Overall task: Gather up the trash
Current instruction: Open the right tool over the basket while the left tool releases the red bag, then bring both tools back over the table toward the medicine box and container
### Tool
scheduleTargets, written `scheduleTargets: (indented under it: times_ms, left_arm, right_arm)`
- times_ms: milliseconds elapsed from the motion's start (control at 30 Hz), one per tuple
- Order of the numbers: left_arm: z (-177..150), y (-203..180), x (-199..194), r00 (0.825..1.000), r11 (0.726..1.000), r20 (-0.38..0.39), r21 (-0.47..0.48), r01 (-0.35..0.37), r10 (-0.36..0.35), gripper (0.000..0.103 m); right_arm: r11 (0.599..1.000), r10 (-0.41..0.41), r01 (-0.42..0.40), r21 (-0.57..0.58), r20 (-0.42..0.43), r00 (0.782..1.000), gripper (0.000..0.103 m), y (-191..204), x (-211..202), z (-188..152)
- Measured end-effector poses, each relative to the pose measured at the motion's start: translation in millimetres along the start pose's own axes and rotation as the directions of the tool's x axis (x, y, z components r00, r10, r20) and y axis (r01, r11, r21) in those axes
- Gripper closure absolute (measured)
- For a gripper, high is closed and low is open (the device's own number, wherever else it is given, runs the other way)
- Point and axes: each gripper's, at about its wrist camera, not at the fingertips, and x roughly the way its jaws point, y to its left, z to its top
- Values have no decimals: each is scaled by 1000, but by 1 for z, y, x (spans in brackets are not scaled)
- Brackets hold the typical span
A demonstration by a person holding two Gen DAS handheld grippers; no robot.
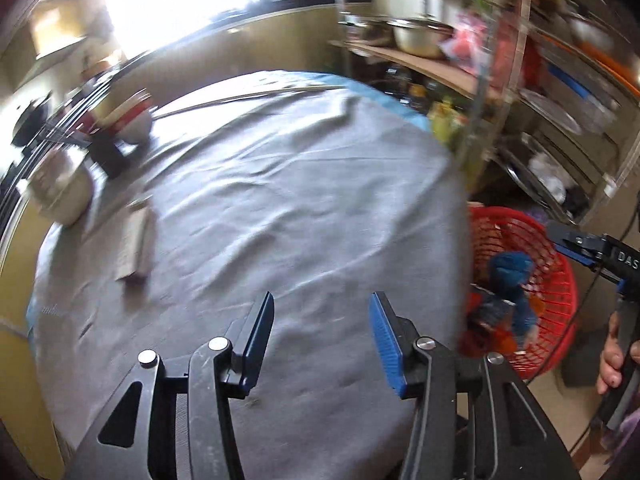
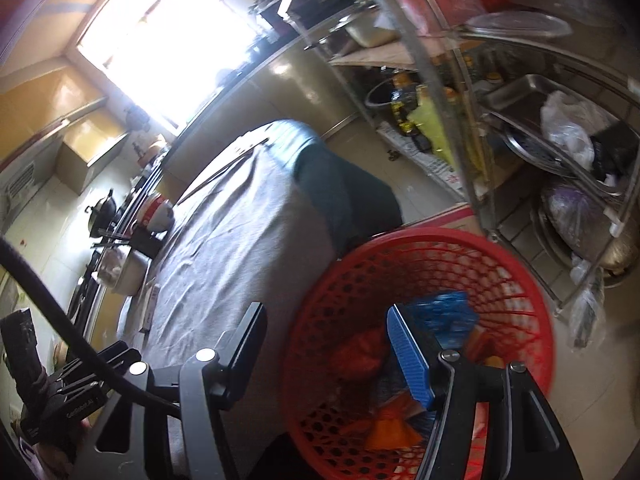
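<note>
Blue wrapper (image 2: 444, 312) in red basket (image 2: 520, 280), beyond right gripper's (image 2: 326, 354) empty jaws.

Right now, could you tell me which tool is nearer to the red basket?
Right. The right tool hangs over the red basket; the left tool is above the table beside it.

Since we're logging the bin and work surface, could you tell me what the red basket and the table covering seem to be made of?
The red basket looks like moulded plastic: an open lattice wall, uniform colour and a smooth rim. The table covering looks like thin woven cloth, grey and matte, since it wrinkles and drapes over the edge; the exact fibre cannot be told.
</note>
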Motion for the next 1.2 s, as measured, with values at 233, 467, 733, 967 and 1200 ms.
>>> scheduleTargets:
  times_ms: [233,467,733,967,1200]
  left_arm:
    - [-24,72,-8,995,982,-9,-160,-99,99,52]
    - [-62,149,-11,986,932,-54,-320,-169,160,49]
    - [-95,256,-20,968,810,-97,-533,-245,230,49]
    - [-79,317,-28,959,739,-25,-632,-233,281,29]
    - [-56,343,11,976,748,-76,-631,-206,205,28]
  right_arm:
    - [995,46,-51,-85,-65,997,36,52,23,0]
    - [983,59,-77,-168,-111,992,36,99,38,-9]
    - [967,52,-96,-237,-185,981,36,139,60,-25]
    - [928,67,-152,-341,-248,966,36,199,85,-38]
    - [884,97,-232,-406,-326,940,36,267,123,-49]
